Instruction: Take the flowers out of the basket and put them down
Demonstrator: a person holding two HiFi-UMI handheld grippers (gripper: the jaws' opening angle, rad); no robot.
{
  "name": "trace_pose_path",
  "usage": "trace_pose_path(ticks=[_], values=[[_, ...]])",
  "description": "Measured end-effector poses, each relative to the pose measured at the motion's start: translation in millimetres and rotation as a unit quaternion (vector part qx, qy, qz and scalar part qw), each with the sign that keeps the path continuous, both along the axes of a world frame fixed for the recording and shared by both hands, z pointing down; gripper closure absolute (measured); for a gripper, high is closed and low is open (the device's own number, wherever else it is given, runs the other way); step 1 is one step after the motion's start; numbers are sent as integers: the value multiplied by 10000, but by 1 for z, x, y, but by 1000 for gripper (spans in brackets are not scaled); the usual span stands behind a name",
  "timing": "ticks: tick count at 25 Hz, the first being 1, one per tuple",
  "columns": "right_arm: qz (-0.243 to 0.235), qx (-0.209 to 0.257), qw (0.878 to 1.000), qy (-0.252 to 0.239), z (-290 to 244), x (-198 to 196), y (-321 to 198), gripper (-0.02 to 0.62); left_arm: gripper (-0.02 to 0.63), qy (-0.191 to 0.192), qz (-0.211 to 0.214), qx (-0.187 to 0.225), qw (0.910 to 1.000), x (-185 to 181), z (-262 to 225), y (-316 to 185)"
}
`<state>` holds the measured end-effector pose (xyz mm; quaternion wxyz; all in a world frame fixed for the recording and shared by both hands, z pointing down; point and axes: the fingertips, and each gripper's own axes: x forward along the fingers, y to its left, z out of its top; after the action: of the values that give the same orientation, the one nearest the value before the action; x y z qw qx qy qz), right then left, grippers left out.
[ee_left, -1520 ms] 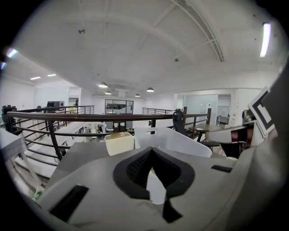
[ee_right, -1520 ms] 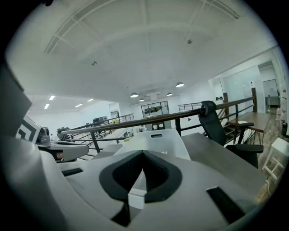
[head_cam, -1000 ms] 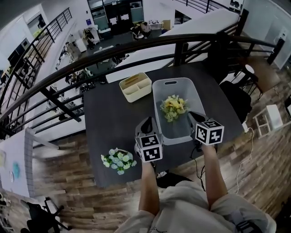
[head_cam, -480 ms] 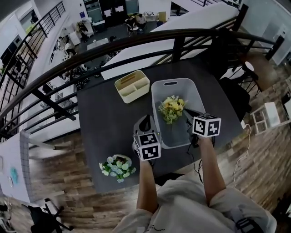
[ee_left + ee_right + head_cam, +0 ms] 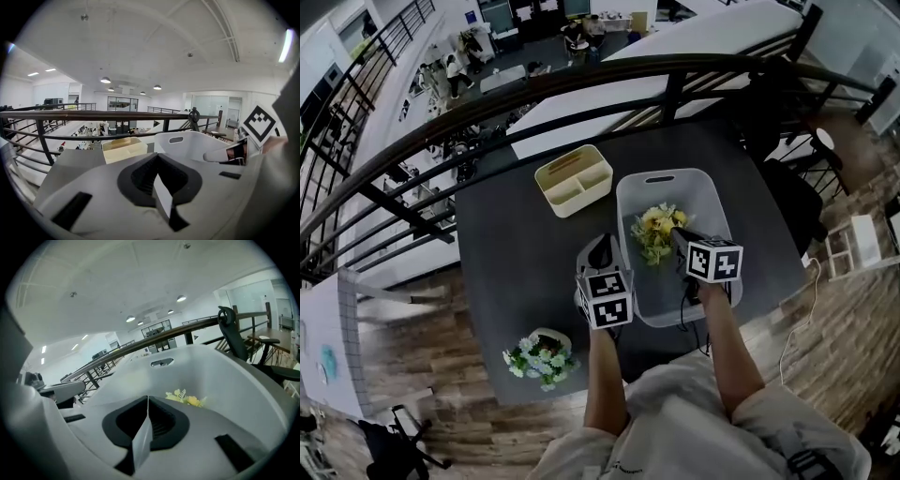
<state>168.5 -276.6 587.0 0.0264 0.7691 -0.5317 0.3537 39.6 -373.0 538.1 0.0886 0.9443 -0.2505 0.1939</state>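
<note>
A bunch of yellow flowers (image 5: 654, 228) lies in the grey basket (image 5: 712, 211) on the dark table (image 5: 516, 253). A second bunch, blue and white (image 5: 539, 356), rests on the table near its front left edge. My right gripper (image 5: 678, 234) hangs over the basket, its tips right beside the yellow bunch. Its jaws still look together and are just opening, with nothing between them. In the right gripper view (image 5: 147, 398) the yellow flowers (image 5: 187, 399) peek up just past the jaws. My left gripper (image 5: 602, 246) is shut and empty, left of the basket.
A cream divided caddy (image 5: 574, 178) stands behind and left of the basket. A dark railing (image 5: 581, 80) runs along the table's far side. A black office chair (image 5: 232, 329) stands to the right.
My right gripper has moved left and forward over the basket, closer to the yellow flowers. The left gripper has stayed almost where it was.
</note>
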Motion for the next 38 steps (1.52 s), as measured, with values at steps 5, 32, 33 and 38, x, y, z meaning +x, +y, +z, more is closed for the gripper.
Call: trace_pose_path(ticks=[5,32,33,38], values=[[-33,-312,9986,-430,42,-2,-6,537,592,-27,-98,-36,9999,9,5,-13],[385,-2292,9600,-1562,176,4,16,376,592,-47,-476,-469,9978,26,51,-51],[368,-2352,9594,-1513,177,4,17,374,592,-33,-493,-475,9977,25,51,-53],[331,-2661,9478,-1725,202,-8,21,321,592,-22,-580,-469,9972,15,47,-59]])
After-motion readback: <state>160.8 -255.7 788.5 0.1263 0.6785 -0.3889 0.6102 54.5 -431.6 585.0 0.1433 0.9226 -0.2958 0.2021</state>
